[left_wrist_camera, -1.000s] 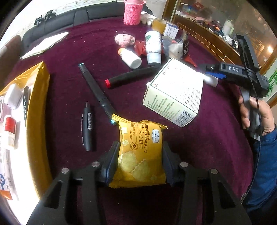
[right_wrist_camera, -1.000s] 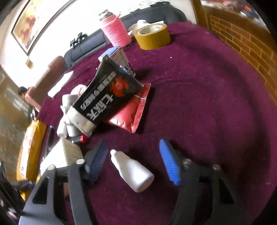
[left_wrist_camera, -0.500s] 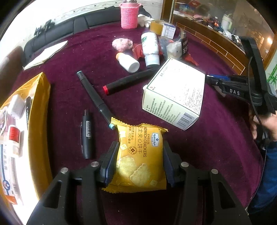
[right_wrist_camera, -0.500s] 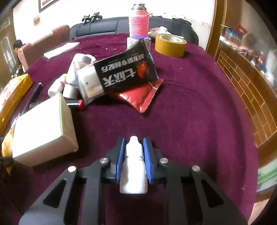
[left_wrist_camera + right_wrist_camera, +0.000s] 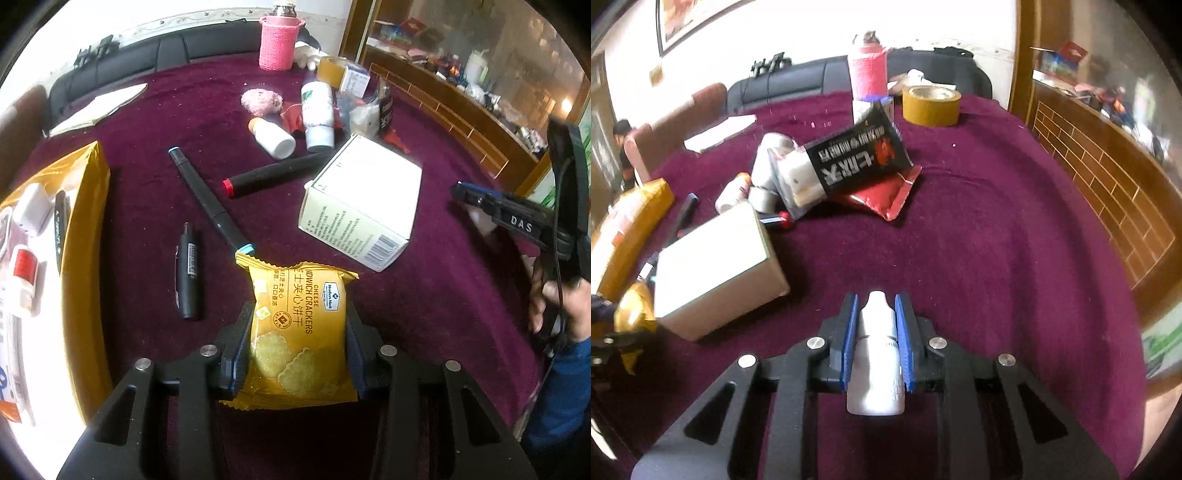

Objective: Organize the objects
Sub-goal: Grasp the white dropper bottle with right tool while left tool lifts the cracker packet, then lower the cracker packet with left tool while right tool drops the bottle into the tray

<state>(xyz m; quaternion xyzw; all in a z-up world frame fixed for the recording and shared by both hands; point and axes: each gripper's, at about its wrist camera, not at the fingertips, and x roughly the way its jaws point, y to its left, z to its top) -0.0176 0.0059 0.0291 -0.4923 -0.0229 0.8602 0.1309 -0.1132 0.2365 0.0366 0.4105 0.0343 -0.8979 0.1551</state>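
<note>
cracker packet (image 5: 297, 325) between closing left tongs (image 5: 295, 332)

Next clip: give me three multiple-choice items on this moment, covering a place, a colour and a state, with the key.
1. The white box lies where, relative to the cracker packet?
A. Beyond it, to the right
B. Under it
C. Inside the yellow tray

2. The right gripper's pads are:
A. Red
B. Blue
C. Green

3. The small white bottle is:
A. Lying loose on the cloth
B. Clamped between fingers
C. Standing in the tray

Key: 1 A, white box sits past the cracker packet. 2 B, blue pads on the right gripper. 3 B, small white bottle is pinched.
</note>
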